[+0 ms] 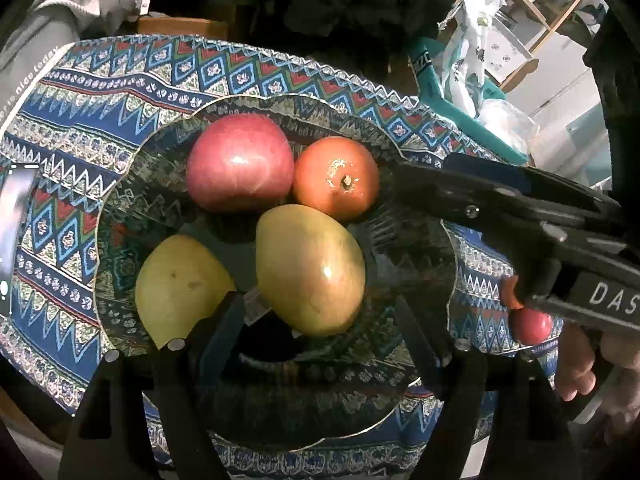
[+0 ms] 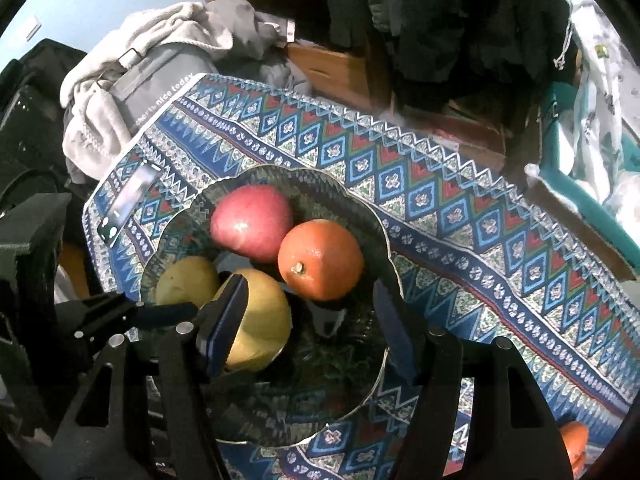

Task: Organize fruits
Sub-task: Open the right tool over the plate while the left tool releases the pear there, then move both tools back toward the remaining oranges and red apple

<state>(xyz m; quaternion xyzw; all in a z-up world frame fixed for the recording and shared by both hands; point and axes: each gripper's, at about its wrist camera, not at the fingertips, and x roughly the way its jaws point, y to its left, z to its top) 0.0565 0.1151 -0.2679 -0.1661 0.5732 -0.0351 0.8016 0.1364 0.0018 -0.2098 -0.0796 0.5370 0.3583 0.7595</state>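
The left gripper (image 1: 320,316) is hanging spread just above the mango (image 1: 310,270), pads clear of it, likely having set it among the apple (image 1: 240,162), orange (image 1: 336,178) and pear (image 1: 180,290) in the glass bowl (image 1: 120,208), while the right gripper (image 2: 308,320) is hovering spread and empty beside it

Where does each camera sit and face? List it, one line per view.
Left wrist: on the left tool, looking down into the glass bowl; its own fingers show below, the right tool and a hand at right.
Right wrist: on the right tool, looking down at that bowl; own fingers below, left tool at left.
Shared: bowl, apple, orange.
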